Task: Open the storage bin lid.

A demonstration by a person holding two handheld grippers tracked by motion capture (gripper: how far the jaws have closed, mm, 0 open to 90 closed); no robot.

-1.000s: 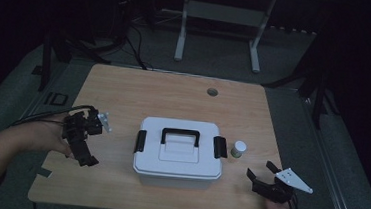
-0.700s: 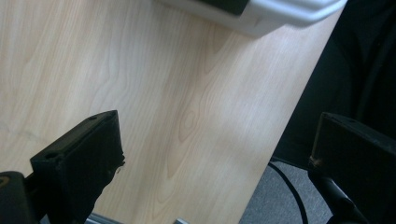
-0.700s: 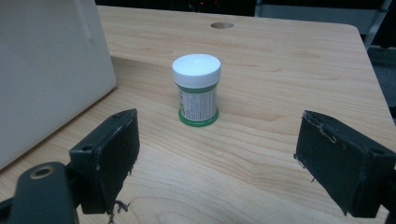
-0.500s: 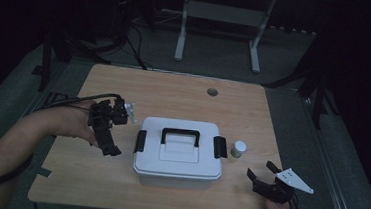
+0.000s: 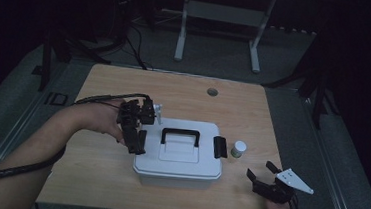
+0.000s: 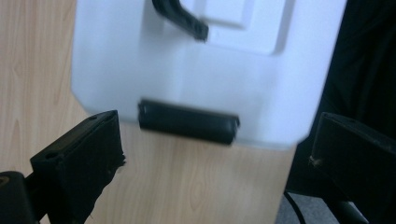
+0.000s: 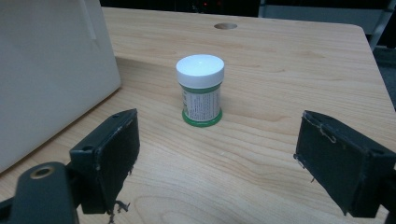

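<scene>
The box (image 5: 179,151) sits at the middle of the worktop (image 5: 184,92), nearer the person's edge, and the left gripper (image 5: 137,142) hangs just over its left end with its jaws spread wide, empty, and straddling the black latch (image 6: 188,121) on that end. The box is white moulded plastic, rectangular with rounded corners, a stepped lid with a recessed panel and a black folding handle (image 5: 180,134) lying flat across the top; a second latch (image 5: 220,146) shows on the right end. It looks stiff and smooth, probably slippery across its broad faces, so the walls offer the jaws little to bite on; the latch is the sensible hold for opening, a narrow bar standing proud of the wall that one jaw can hook under, and the handle is the place to lift from. Its weight cannot be judged, since its contents are hidden, though the shell itself should be light and likely to skid on the wood if a latch is pulled without steadying. The right gripper (image 5: 266,182) rests low at the near right corner, jaws also wide apart and holding nothing, facing a small jar (image 7: 201,90) that stands upright just beside the box's right end. The jar is round, with a white screw cap and a green-edged printed label, hard and light by its looks. The worktop is pale wood grain with a cable hole (image 5: 212,92) near its far edge.
</scene>
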